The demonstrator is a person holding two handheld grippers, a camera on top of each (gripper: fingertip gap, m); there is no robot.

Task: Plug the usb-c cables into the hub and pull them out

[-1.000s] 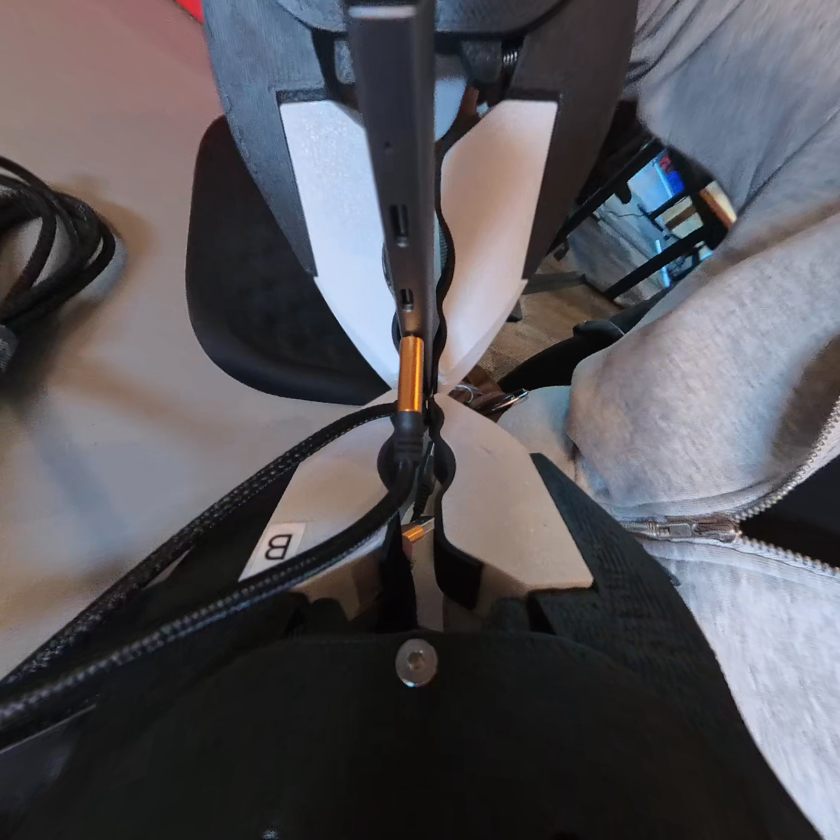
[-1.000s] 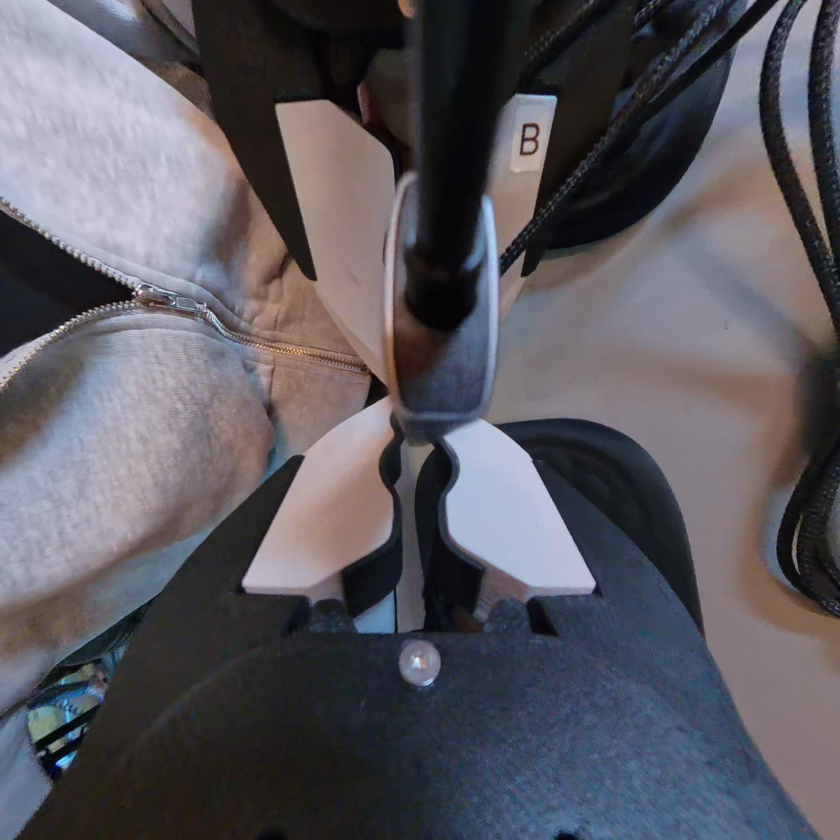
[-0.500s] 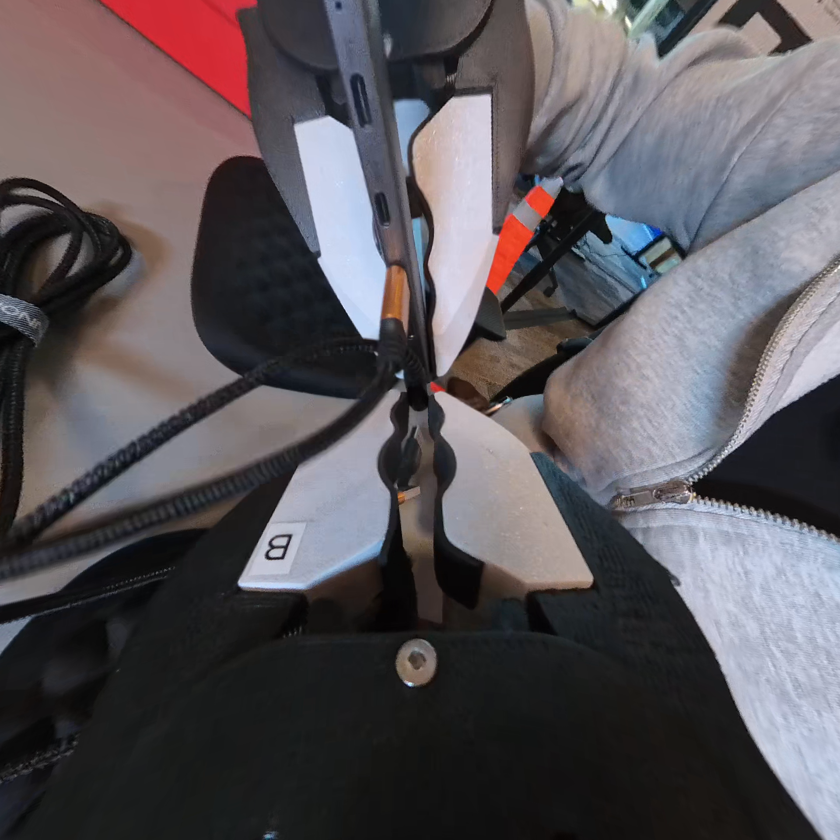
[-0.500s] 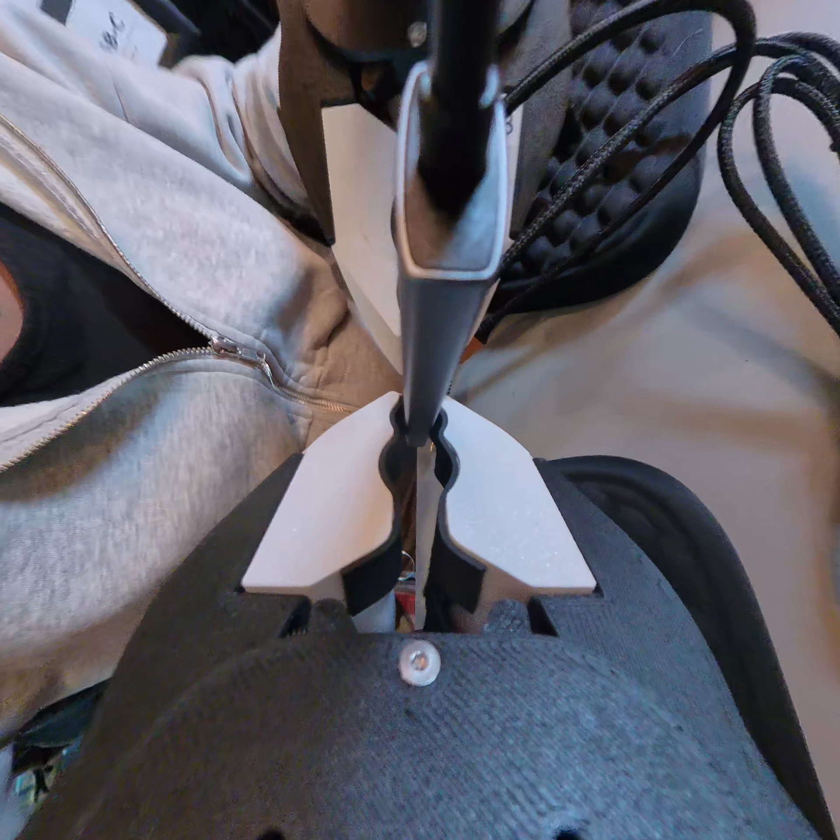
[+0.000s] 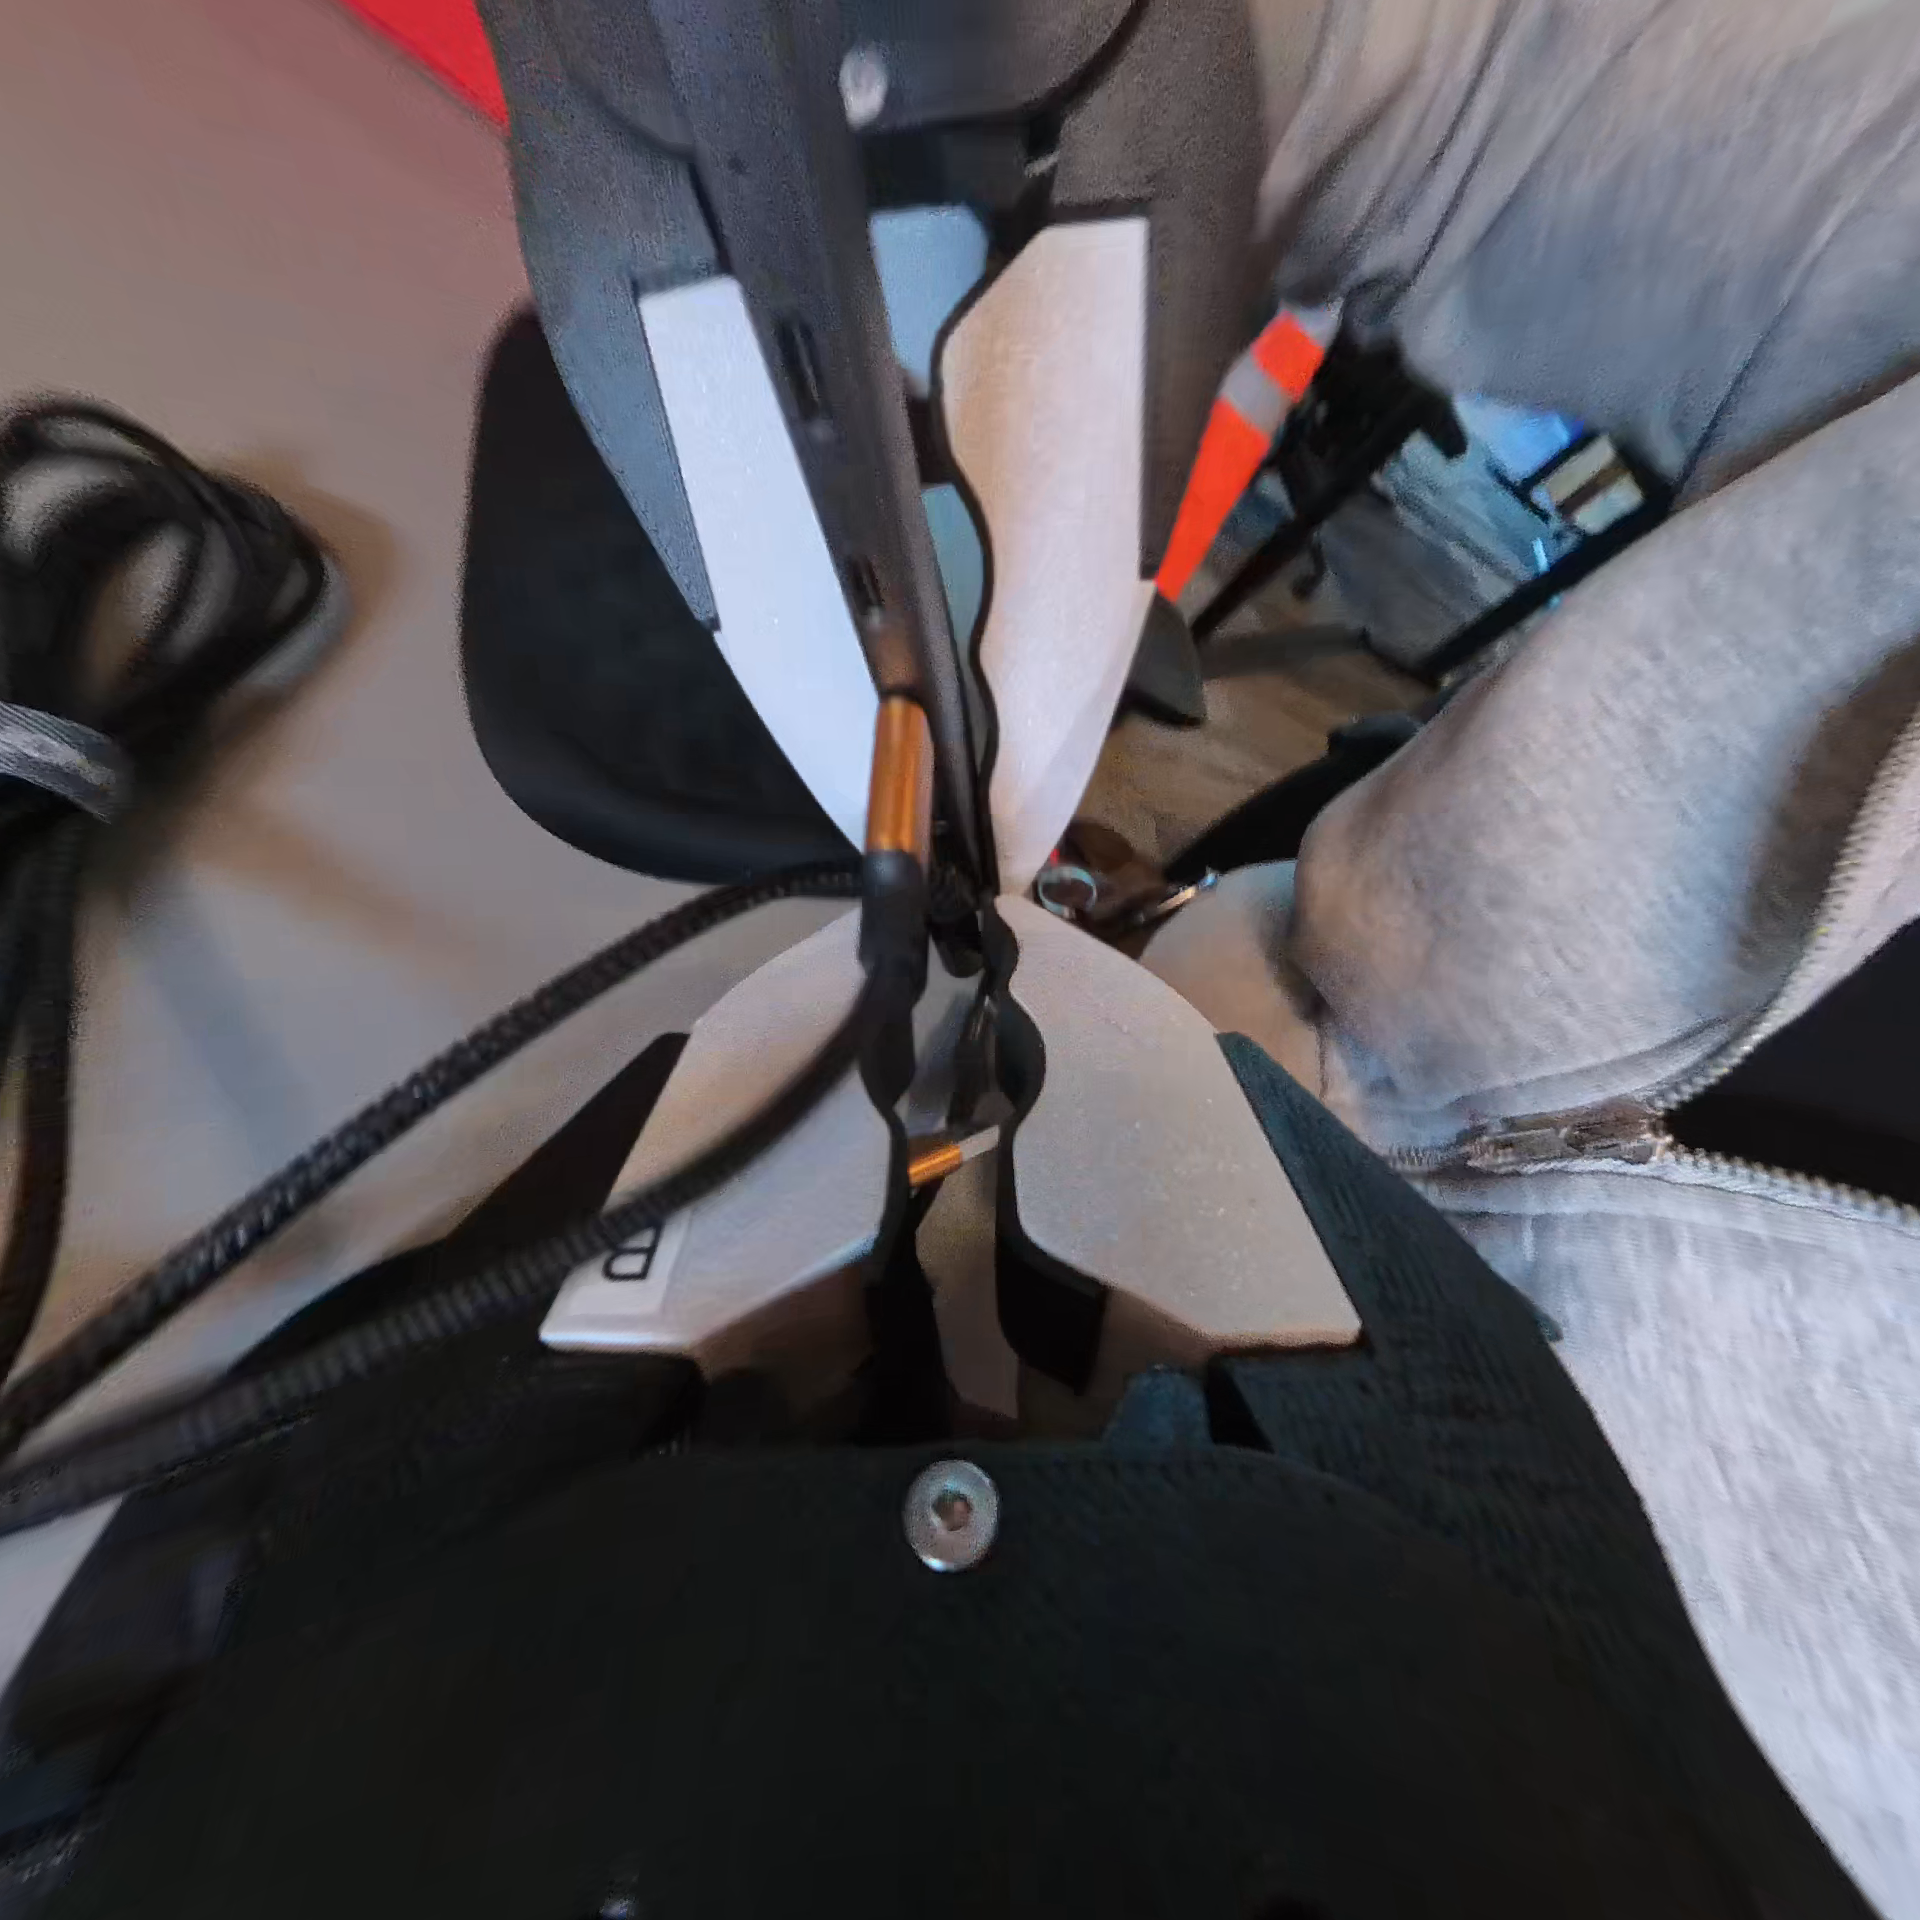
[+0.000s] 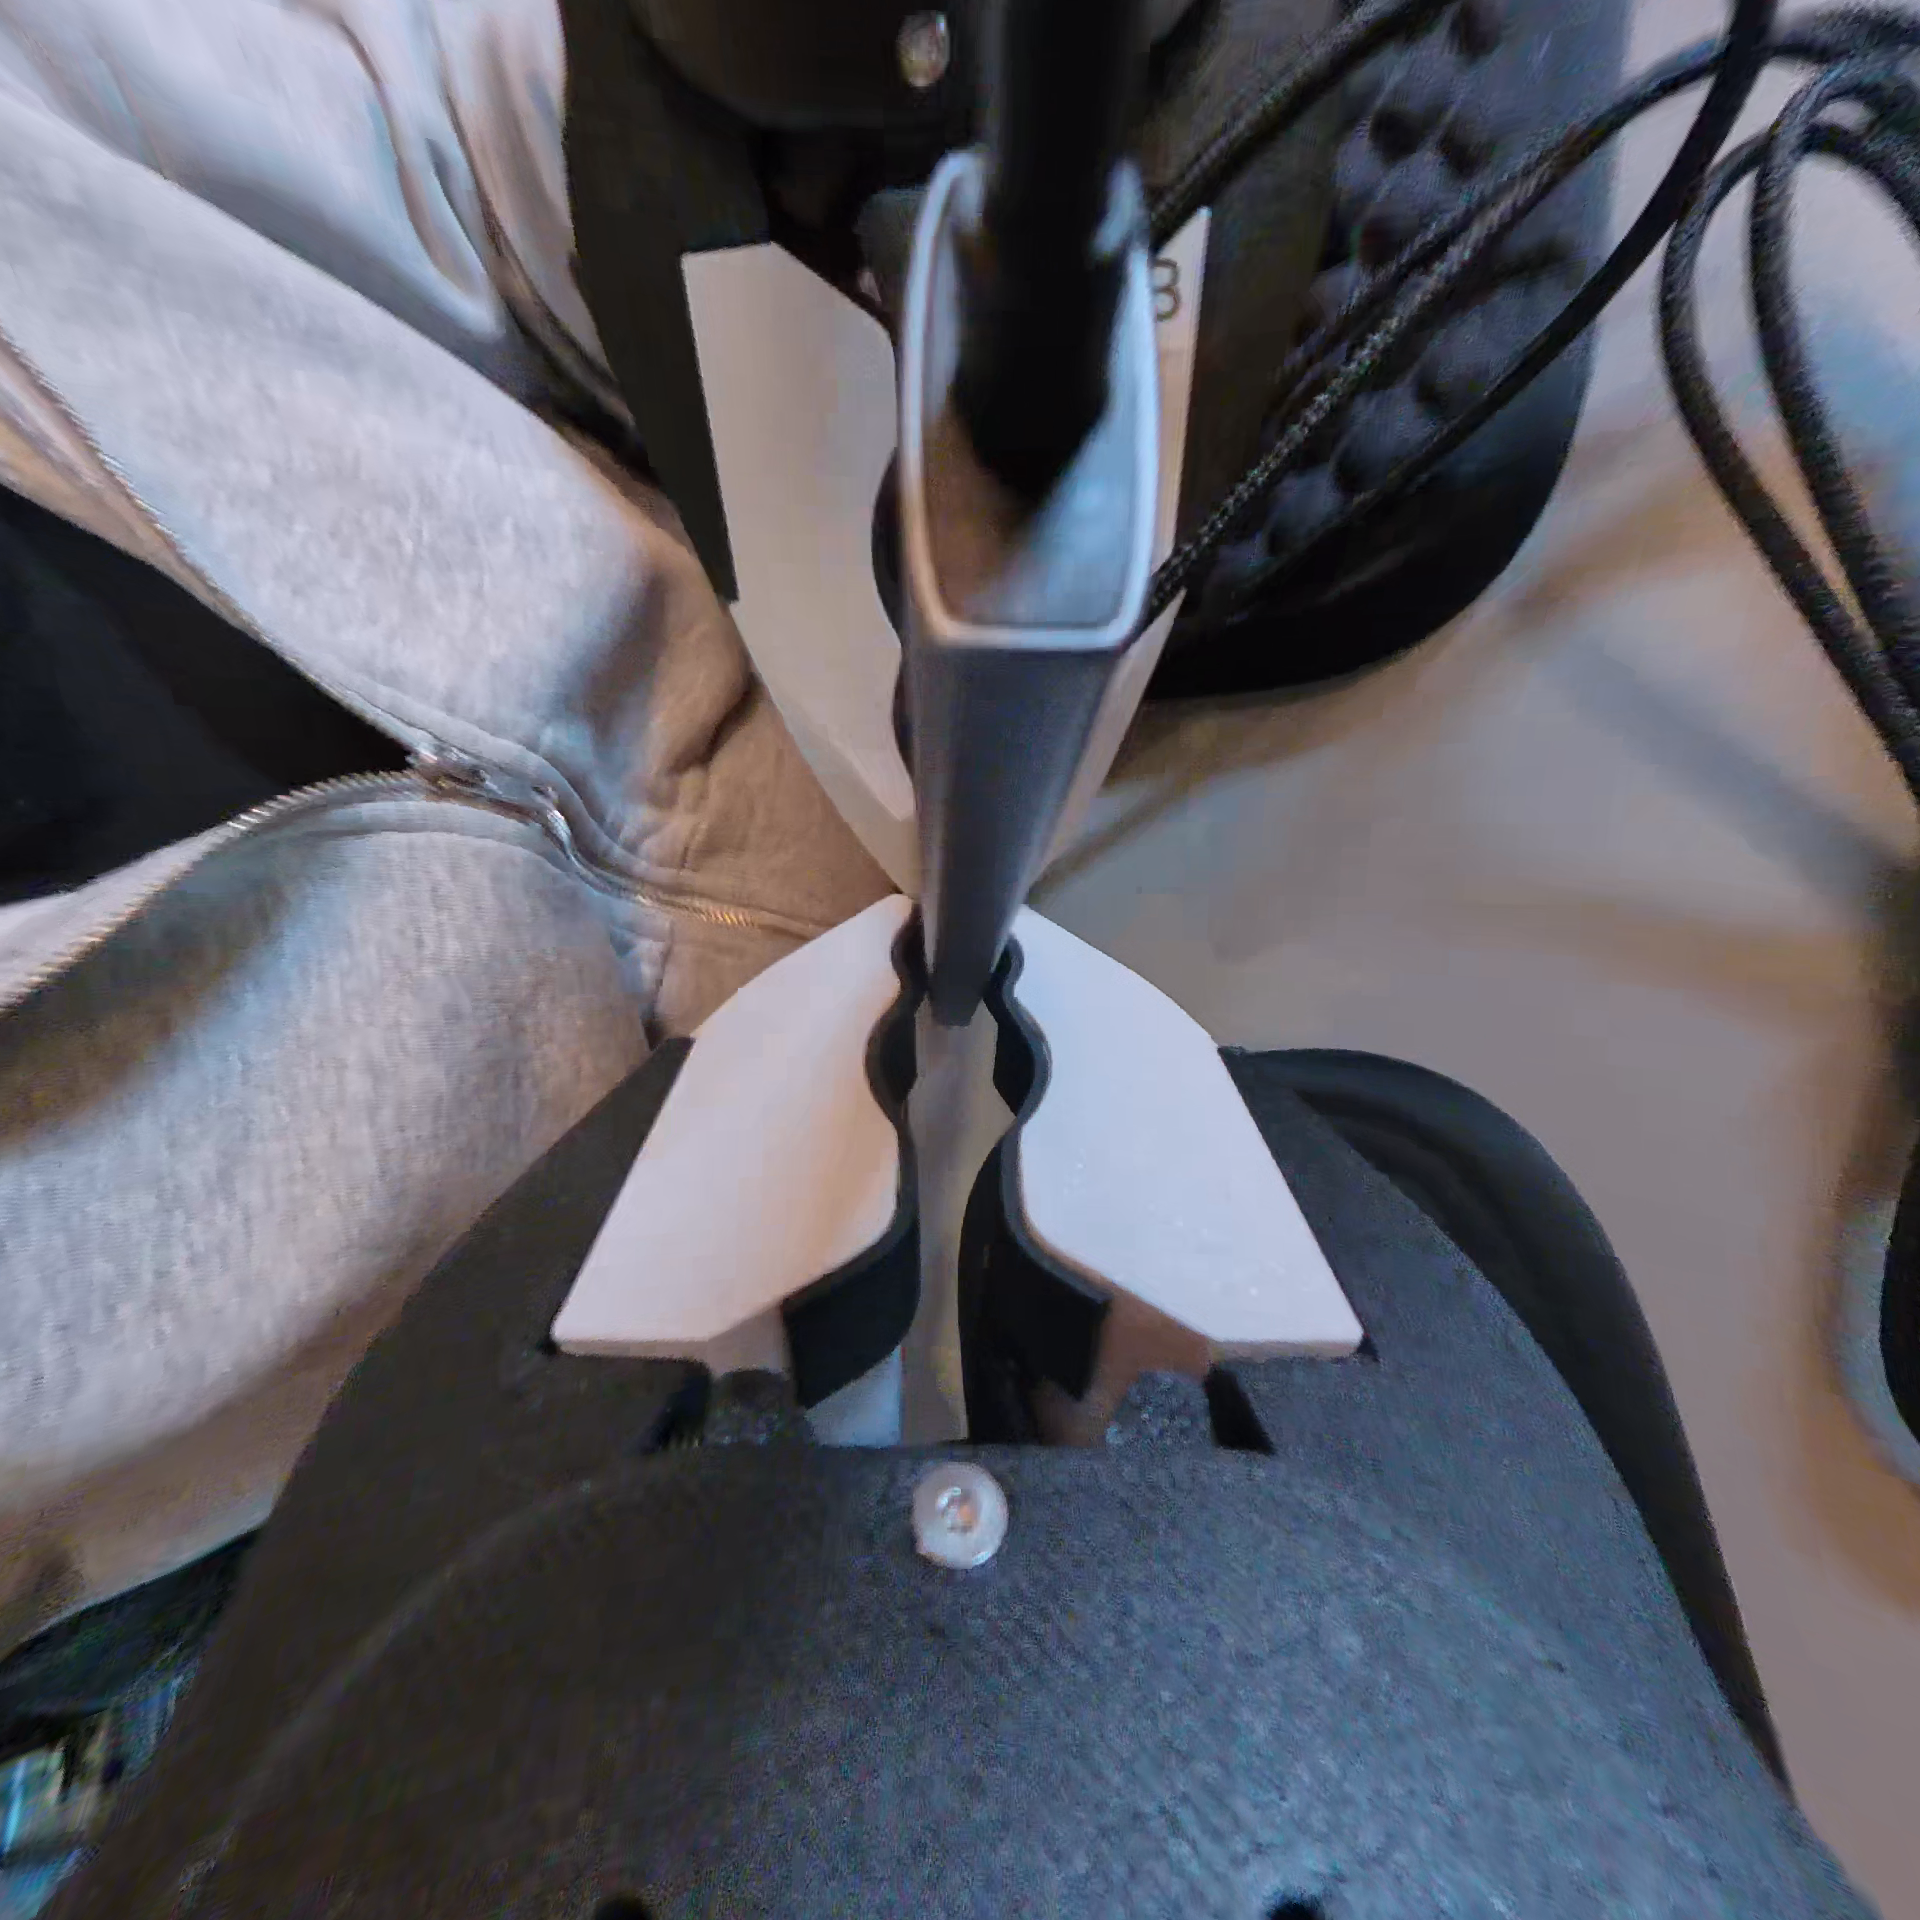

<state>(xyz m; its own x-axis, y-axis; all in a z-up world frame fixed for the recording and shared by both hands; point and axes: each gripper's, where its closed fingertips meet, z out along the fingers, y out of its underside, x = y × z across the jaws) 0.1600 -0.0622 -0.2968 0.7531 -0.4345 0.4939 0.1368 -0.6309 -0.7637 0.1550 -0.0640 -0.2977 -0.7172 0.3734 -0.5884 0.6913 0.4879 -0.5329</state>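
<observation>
My right gripper (image 6: 961, 966) is shut on the end of the grey slim hub (image 6: 1029, 727), which stands up edge-on with its own black lead at the far end. In the left wrist view the hub (image 5: 831, 312) hangs down between the right gripper's white fingers (image 5: 769, 540). An orange-collared usb-c plug (image 5: 899, 769) sits at the hub's side edge; blur hides how deep it is. Its braided black cable (image 5: 416, 1101) loops off over my left finger. My left gripper (image 5: 951, 920) is shut on a black cable, with a second orange plug (image 5: 935, 1158) between its pads.
A beige table (image 5: 260, 260) lies below, with a black padded rest (image 5: 603, 644) and a coil of black cables (image 5: 135, 582), also seen in the right wrist view (image 6: 1766, 416). A person's grey zip hoodie (image 6: 312, 520) is close beside both grippers. My left and right fingertips are right by each other.
Both grippers have swung and tilted together, so the hub now leans a little in the left wrist view. The orange plug stays at the hub. Both grips are unchanged.
</observation>
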